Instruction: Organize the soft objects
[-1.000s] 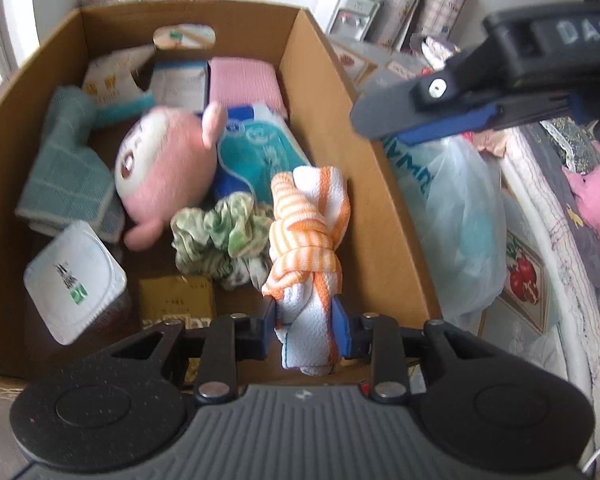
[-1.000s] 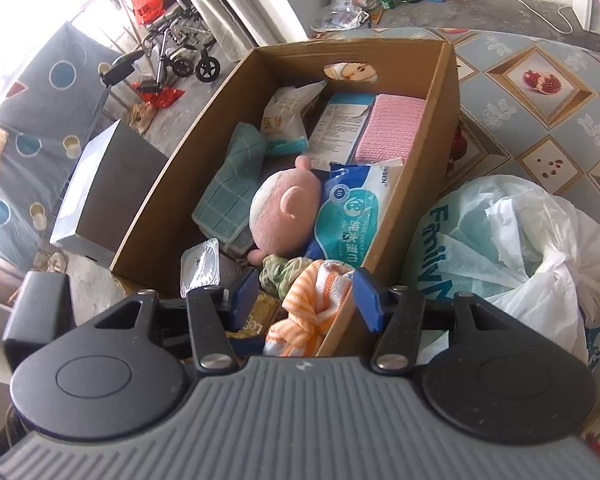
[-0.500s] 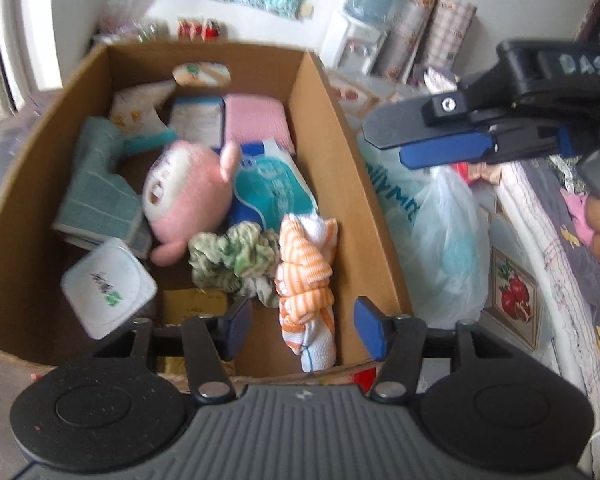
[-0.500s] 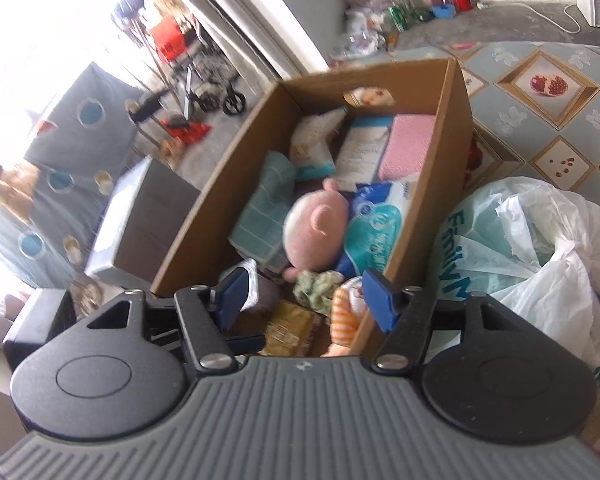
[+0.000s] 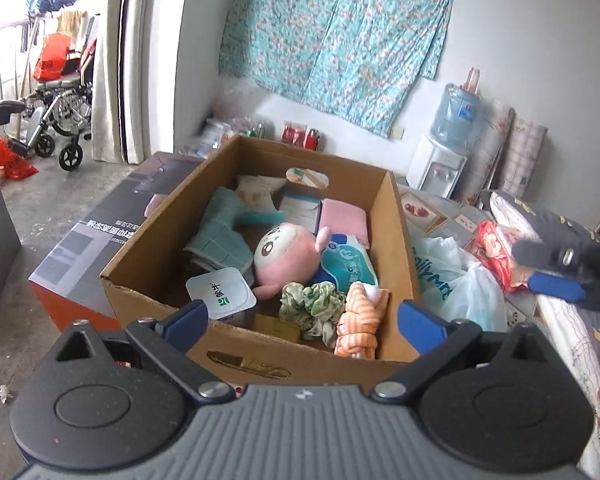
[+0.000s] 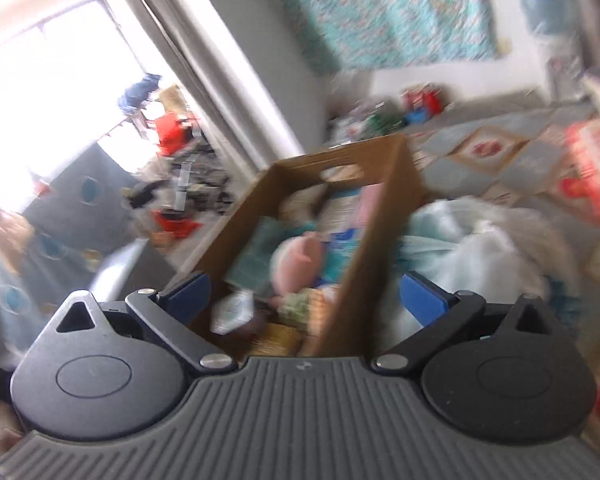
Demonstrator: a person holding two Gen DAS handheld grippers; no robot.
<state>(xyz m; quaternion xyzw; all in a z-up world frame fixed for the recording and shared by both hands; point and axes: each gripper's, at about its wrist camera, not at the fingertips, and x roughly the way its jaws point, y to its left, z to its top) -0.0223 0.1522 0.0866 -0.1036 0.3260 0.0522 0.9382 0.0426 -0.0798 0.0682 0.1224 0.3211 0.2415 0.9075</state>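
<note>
An open cardboard box (image 5: 160, 236) holds a pink plush toy (image 5: 288, 260), a green scrunchie (image 5: 312, 308), a teal checked cloth (image 5: 220, 236), a pink cloth (image 5: 346, 220), a wipes pack (image 5: 348, 260) and a white tub (image 5: 220, 294). An orange-striped white cloth (image 5: 360, 328) lies loose in its near right corner. My left gripper (image 5: 302, 314) hangs above the box's near wall, jaws opening wide, nothing between them. My right gripper (image 6: 304, 292) is back from the blurred box (image 6: 380, 248), jaws also opening and empty; its fingers (image 5: 560, 276) show at the right edge.
A pale plastic bag (image 5: 456, 284) leans on the box's right wall, with a red package (image 5: 496, 248) behind it on a patterned mat. A dark flat carton (image 5: 100, 236) lies left of the box. A water dispenser (image 5: 440, 160) and a wheelchair (image 5: 60, 120) stand further off.
The left gripper let go of the orange-striped cloth, which stays in the box. Both grippers opened wide and drew back and up from the box. The right view is now blurred.
</note>
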